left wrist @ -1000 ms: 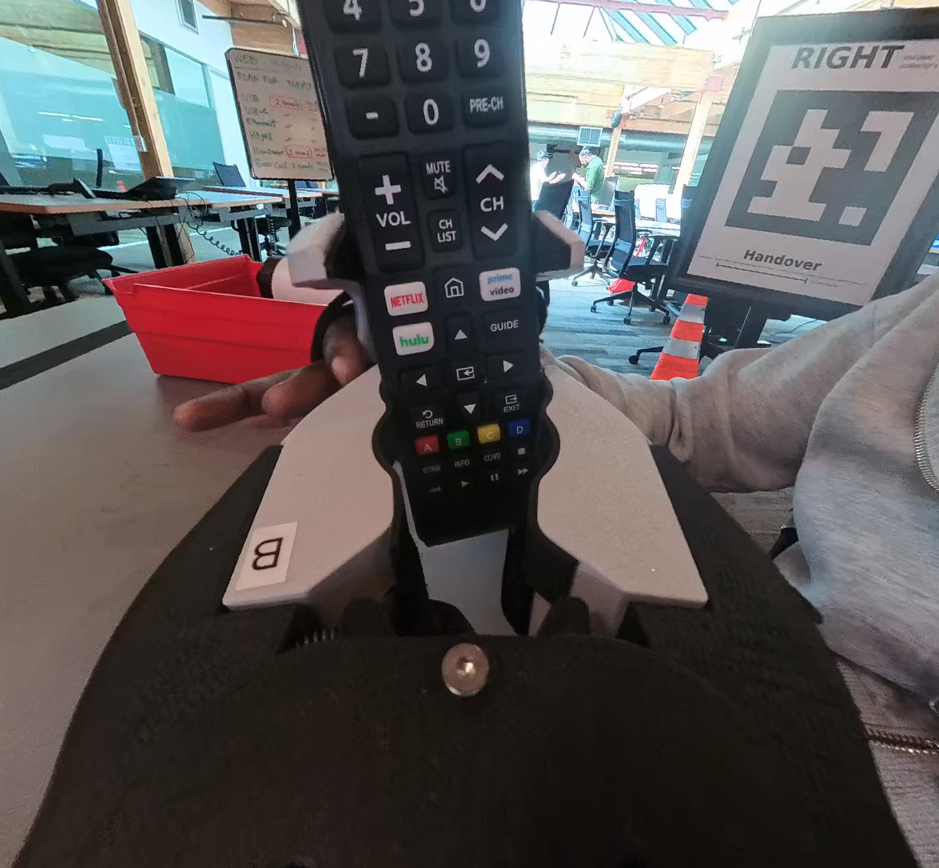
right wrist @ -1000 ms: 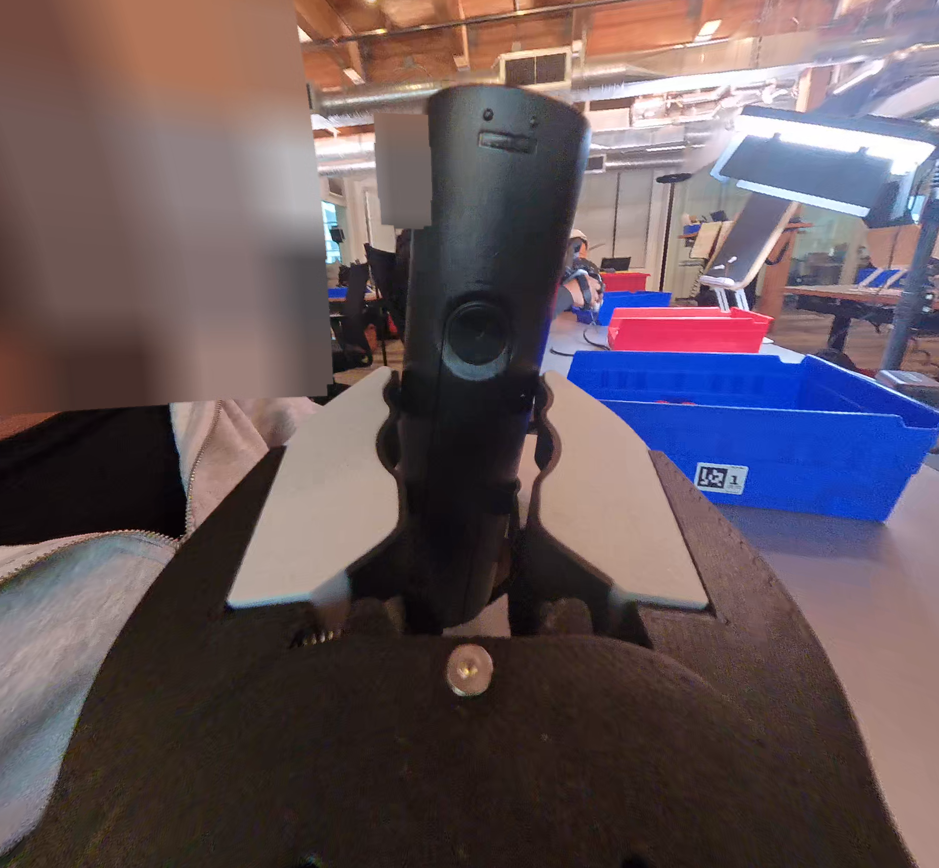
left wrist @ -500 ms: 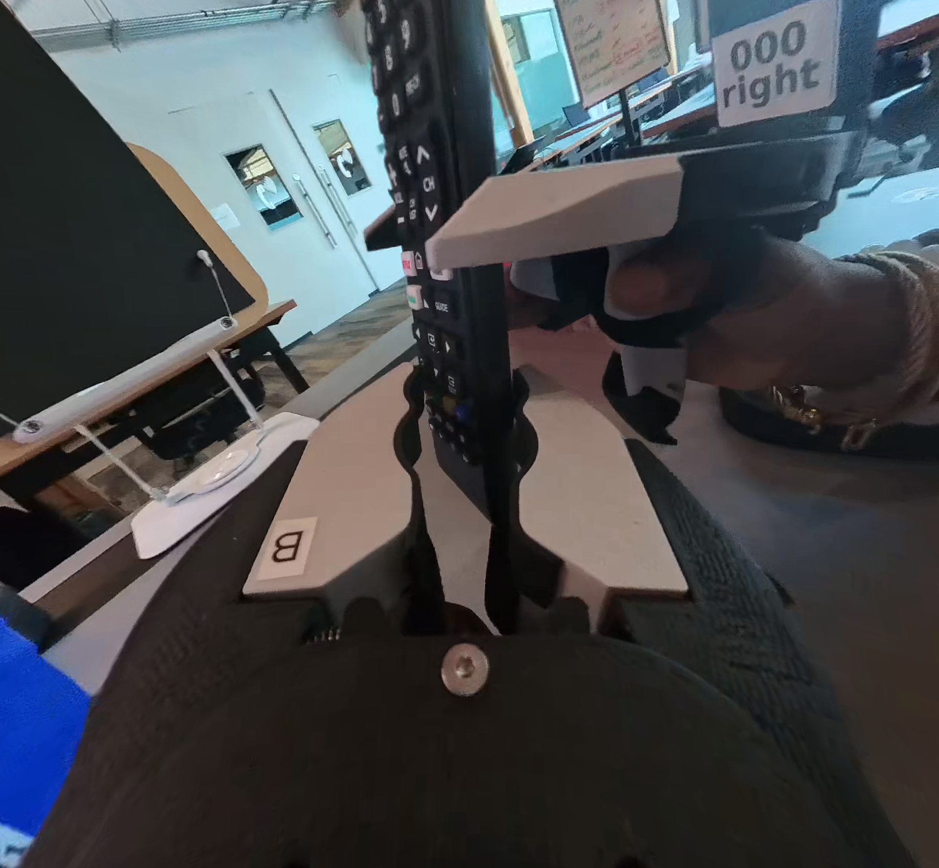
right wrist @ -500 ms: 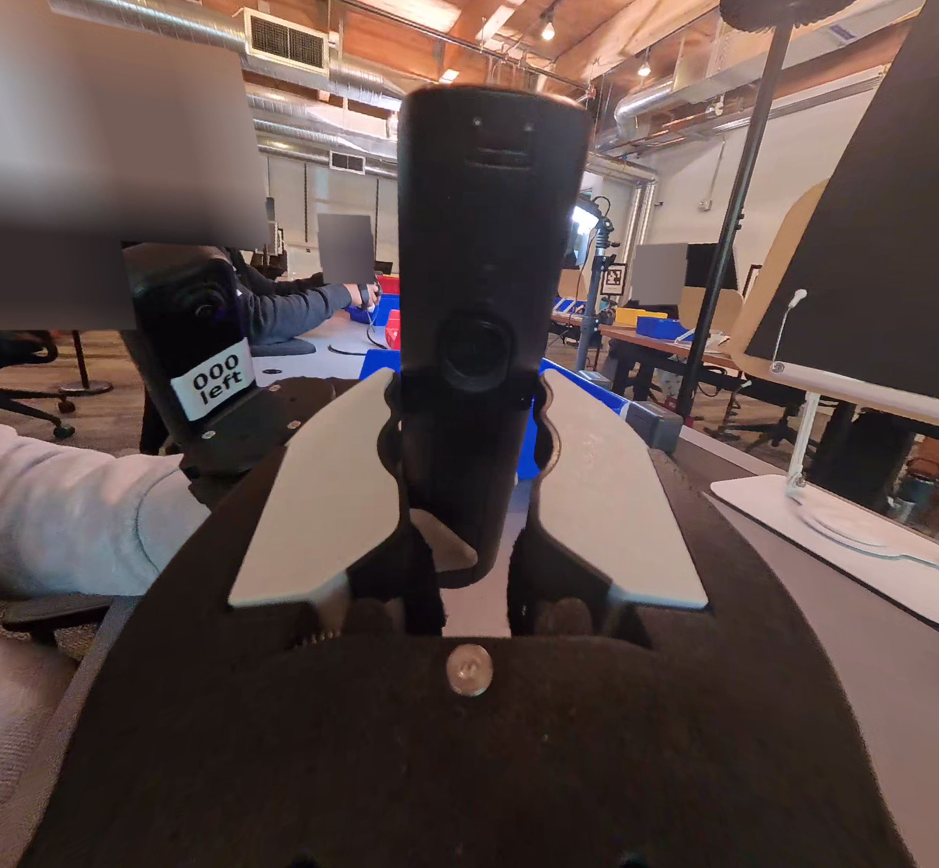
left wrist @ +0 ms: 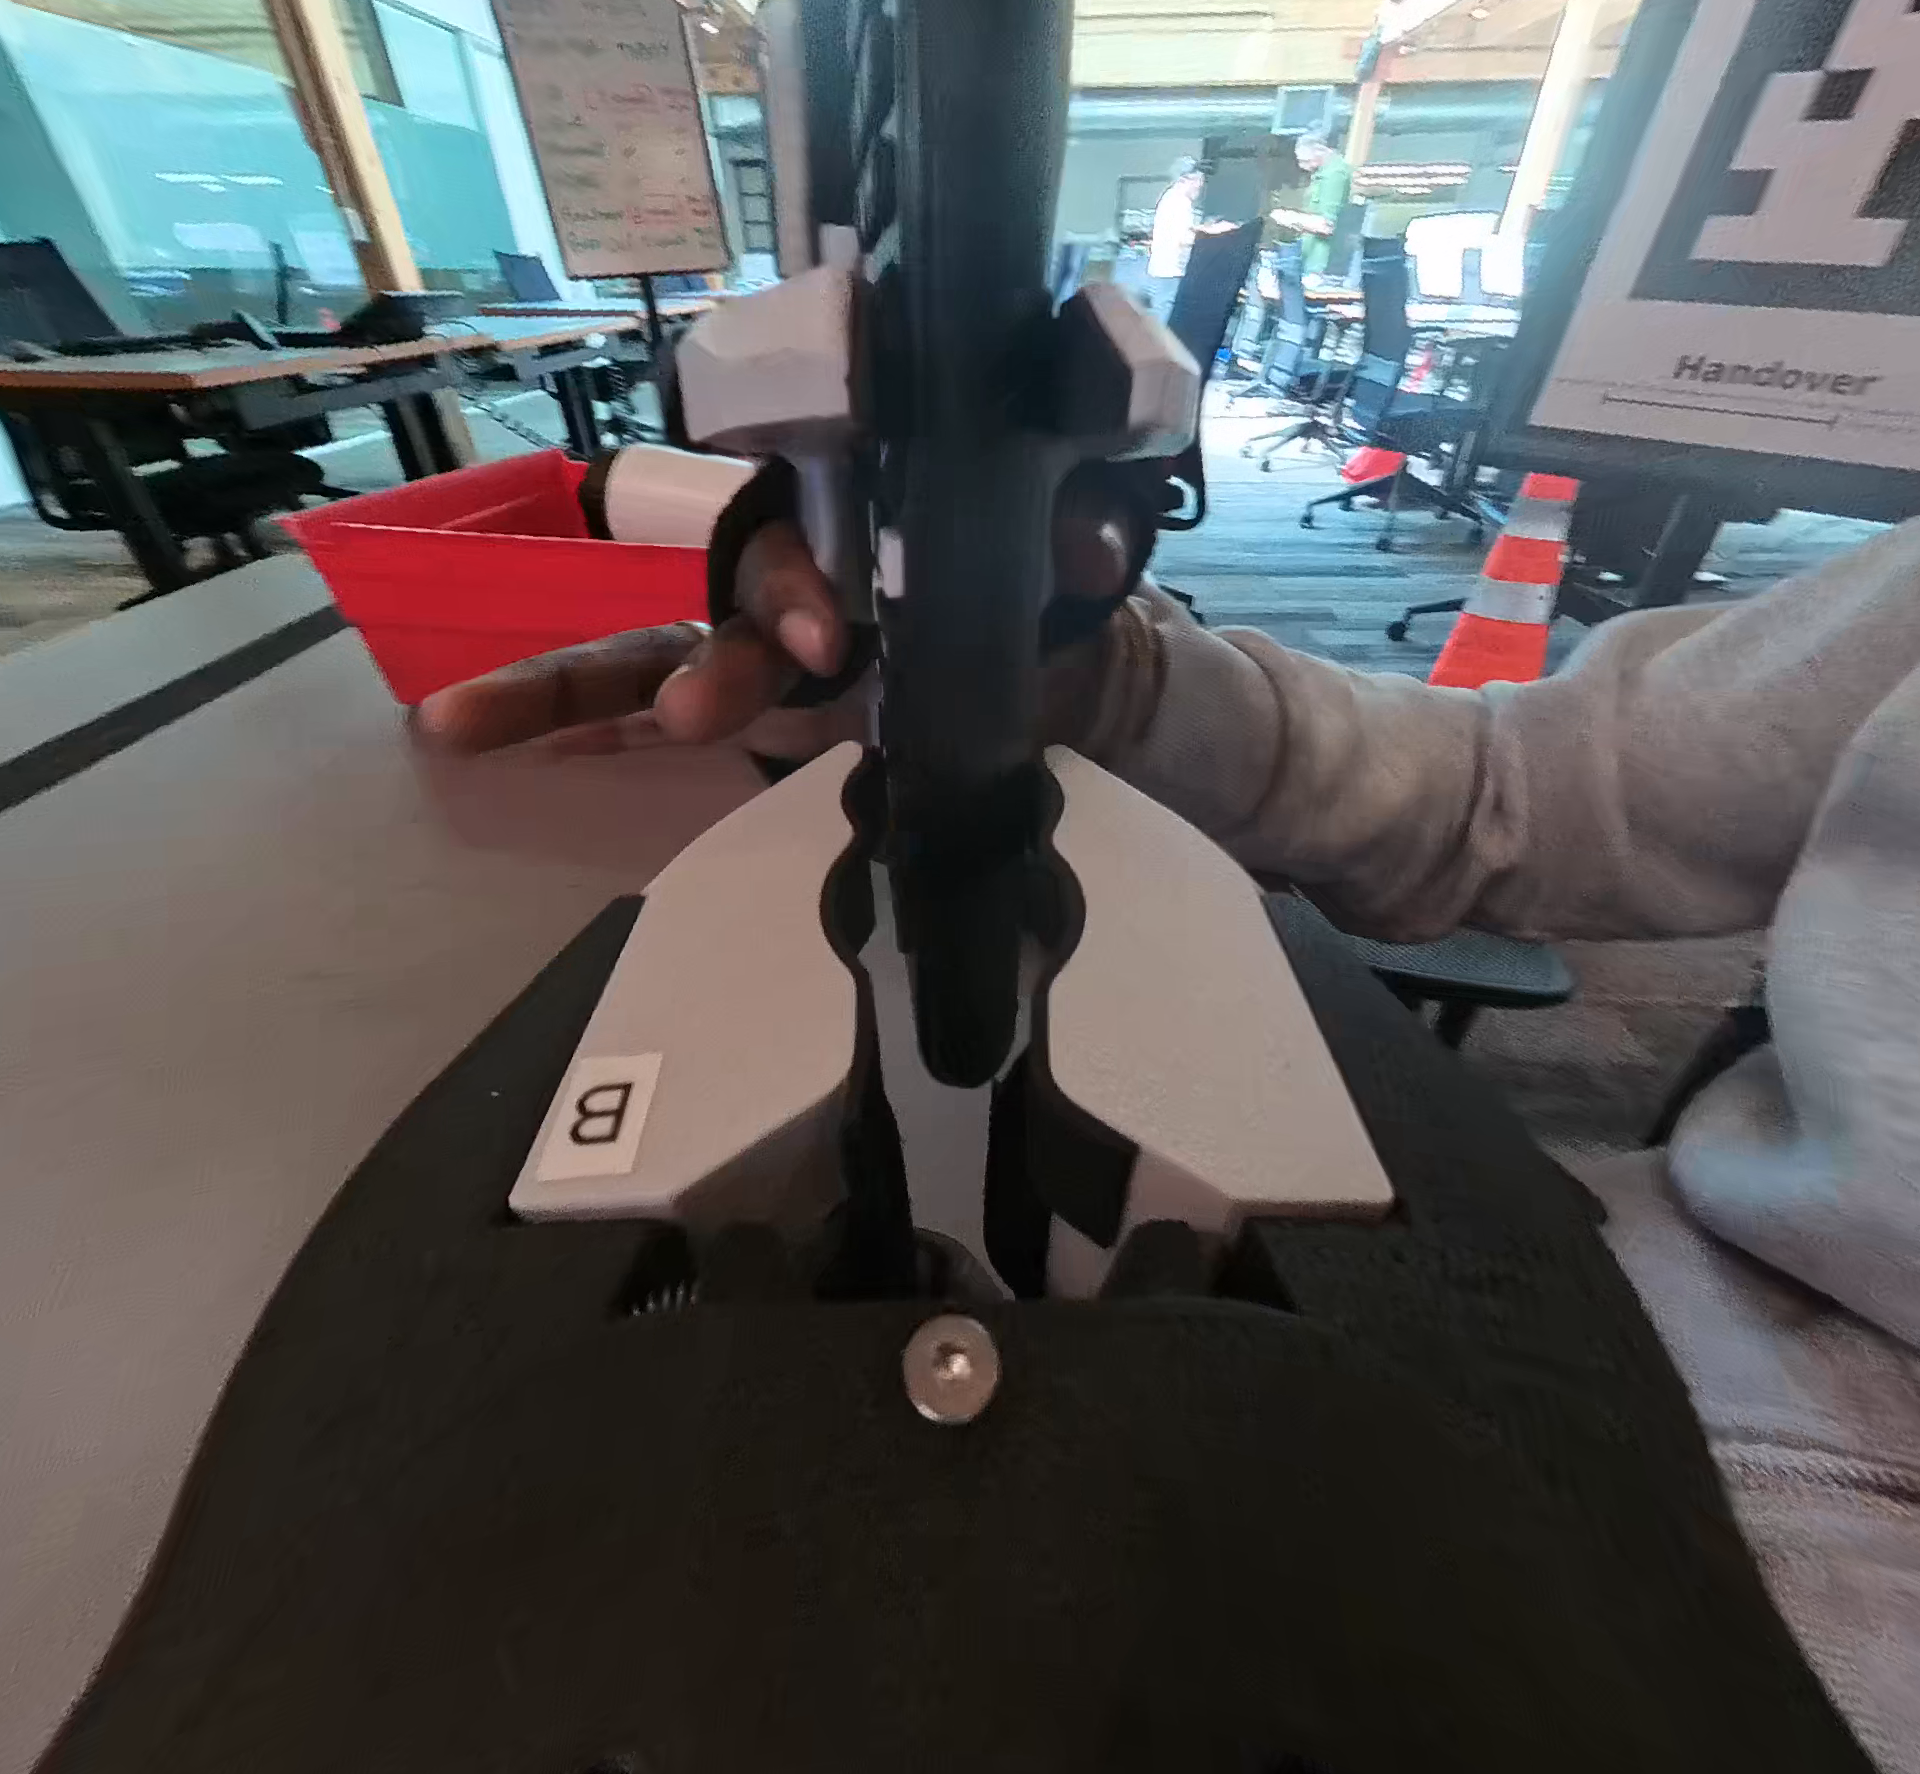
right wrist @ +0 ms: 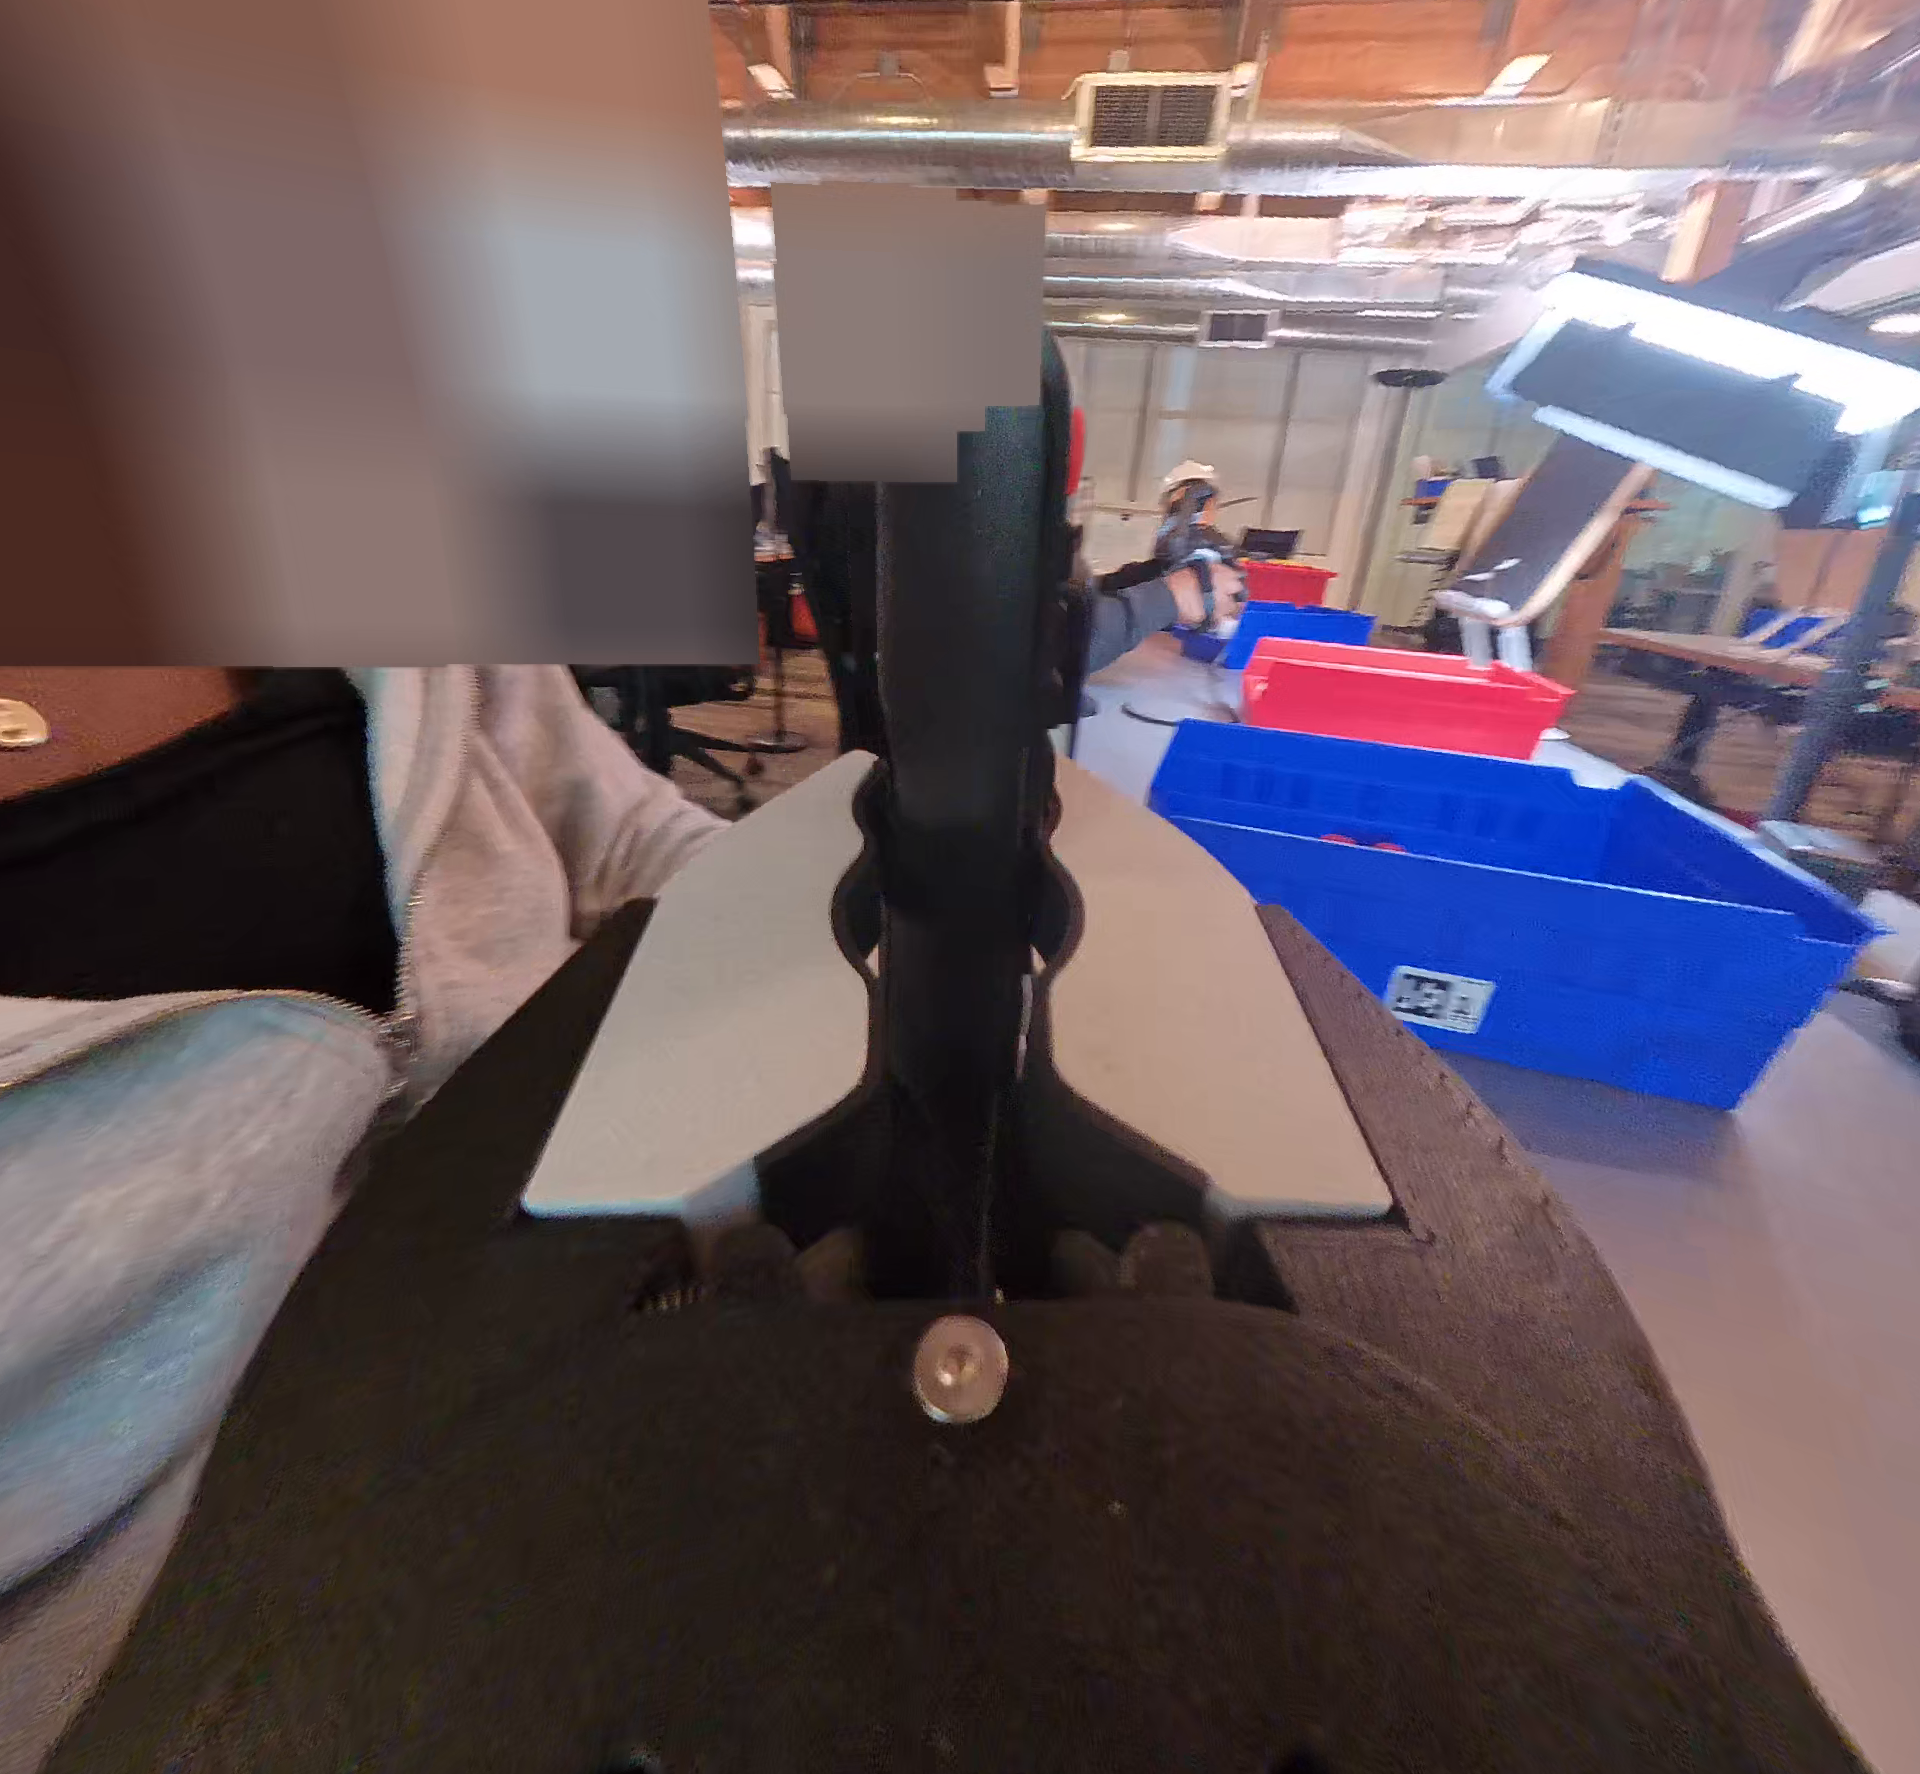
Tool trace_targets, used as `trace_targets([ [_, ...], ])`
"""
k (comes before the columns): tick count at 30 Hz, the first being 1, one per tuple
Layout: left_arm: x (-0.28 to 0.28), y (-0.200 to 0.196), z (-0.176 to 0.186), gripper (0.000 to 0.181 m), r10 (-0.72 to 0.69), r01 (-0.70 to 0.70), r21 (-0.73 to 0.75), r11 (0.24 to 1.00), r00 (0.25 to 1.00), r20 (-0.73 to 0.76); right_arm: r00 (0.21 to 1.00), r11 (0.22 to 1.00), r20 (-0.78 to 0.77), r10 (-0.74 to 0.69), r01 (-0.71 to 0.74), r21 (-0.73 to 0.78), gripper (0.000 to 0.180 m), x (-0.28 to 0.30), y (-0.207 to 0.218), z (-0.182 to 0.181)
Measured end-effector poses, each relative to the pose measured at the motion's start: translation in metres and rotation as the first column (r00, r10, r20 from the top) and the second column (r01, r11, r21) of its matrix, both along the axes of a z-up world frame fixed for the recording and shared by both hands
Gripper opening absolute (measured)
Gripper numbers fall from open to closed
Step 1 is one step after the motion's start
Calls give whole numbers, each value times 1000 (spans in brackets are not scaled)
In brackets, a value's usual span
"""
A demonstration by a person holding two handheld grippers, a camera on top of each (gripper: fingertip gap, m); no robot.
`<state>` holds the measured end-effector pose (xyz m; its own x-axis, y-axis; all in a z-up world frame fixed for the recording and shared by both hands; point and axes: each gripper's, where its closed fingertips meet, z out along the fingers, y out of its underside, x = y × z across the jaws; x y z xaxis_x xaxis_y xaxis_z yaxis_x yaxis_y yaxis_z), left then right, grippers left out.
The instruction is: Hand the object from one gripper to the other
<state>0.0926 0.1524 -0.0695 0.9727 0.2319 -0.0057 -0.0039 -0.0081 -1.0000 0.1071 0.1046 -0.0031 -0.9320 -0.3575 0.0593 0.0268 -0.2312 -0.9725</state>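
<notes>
The remote control [left wrist: 961, 498] stood upright, seen edge-on in both wrist views, its black body blurred. In the left wrist view its lower end sat between the fingers of the left gripper [left wrist: 951, 893]; the right-hand finger pressed against it, while a narrow pale gap showed on the other side, so a firm clamp could not be confirmed. Farther up the same body, the right gripper [left wrist: 940, 374] pinched it from both sides, with a hand [left wrist: 769, 623] on the trigger below. In the right wrist view the right gripper [right wrist: 956, 893] was closed tight on the remote control [right wrist: 961, 789], no gap visible. A red bin [left wrist: 499, 571] sat at the far edge of the grey table [left wrist: 312, 893]. A blue bin [right wrist: 1558, 955] rested on the table [right wrist: 1766, 1257], a second red bin [right wrist: 1392, 696] beyond it.
</notes>
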Motion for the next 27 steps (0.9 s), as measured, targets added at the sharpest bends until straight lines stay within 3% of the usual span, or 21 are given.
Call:
trace_targets([
  [1,-5,-2,2,27,38,-38,12,999,999,-11,999,999,-12,-44,44,-8,25,-3,-2,1],
  [3,-21,-12,7,44,185,-183,33,983,981,-57,987,987,-21,-161,160,-26,24,-15,-6,1],
  [7,-52,-33,8,72,483,-505,-23,863,836,-260,914,911,59,-401,405,-82,24,-45,-10,5],
  [10,-55,-34,8,73,538,-586,-35,810,766,-353,868,863,86,-490,497,-90,23,-53,-16,3],
  [13,-58,-34,2,63,546,-608,-71,791,753,-368,845,843,82,-528,533,-71,24,-53,-26,-4],
  [14,-57,-33,0,51,533,-598,-85,797,763,-365,843,841,83,-532,537,-64,24,-52,-28,-5],
  [20,-47,-26,1,47,430,-448,-54,892,879,-206,858,858,73,-509,513,-40,30,-51,-30,-5],
  [24,-13,-8,6,46,97,-97,35,995,995,-2,957,951,63,-282,288,-110,73,-30,-20,10],
  [27,12,-2,14,46,-126,115,117,986,988,94,991,994,103,-90,96,-60,85,-18,-7,9],
])
